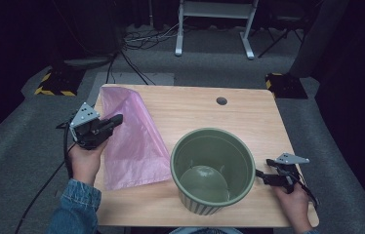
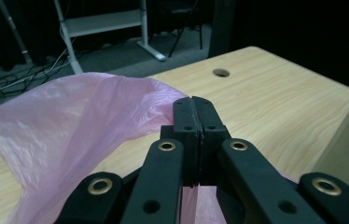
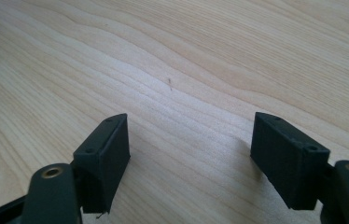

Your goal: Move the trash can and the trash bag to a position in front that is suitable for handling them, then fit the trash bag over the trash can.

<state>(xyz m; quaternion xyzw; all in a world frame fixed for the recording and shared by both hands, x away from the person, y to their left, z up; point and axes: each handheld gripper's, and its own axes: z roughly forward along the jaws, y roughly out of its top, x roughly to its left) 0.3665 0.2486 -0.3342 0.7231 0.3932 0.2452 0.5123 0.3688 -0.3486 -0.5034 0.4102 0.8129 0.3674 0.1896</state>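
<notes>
The left gripper (image 1: 113,120) has its jaws pressed together on the edge of the pink bag (image 1: 131,141), holding that edge raised off the table (image 1: 249,112) to the left of the green pot (image 1: 213,168); the rest of the bag drapes down to the wood, its lower right corner lying just beside the pot's rim. In the left gripper view the thin plastic (image 2: 70,121) billows to the left of the closed jaws. The right gripper (image 1: 263,176) sits low over the table just right of the pot, jaws wide apart with bare wood between them.
</notes>
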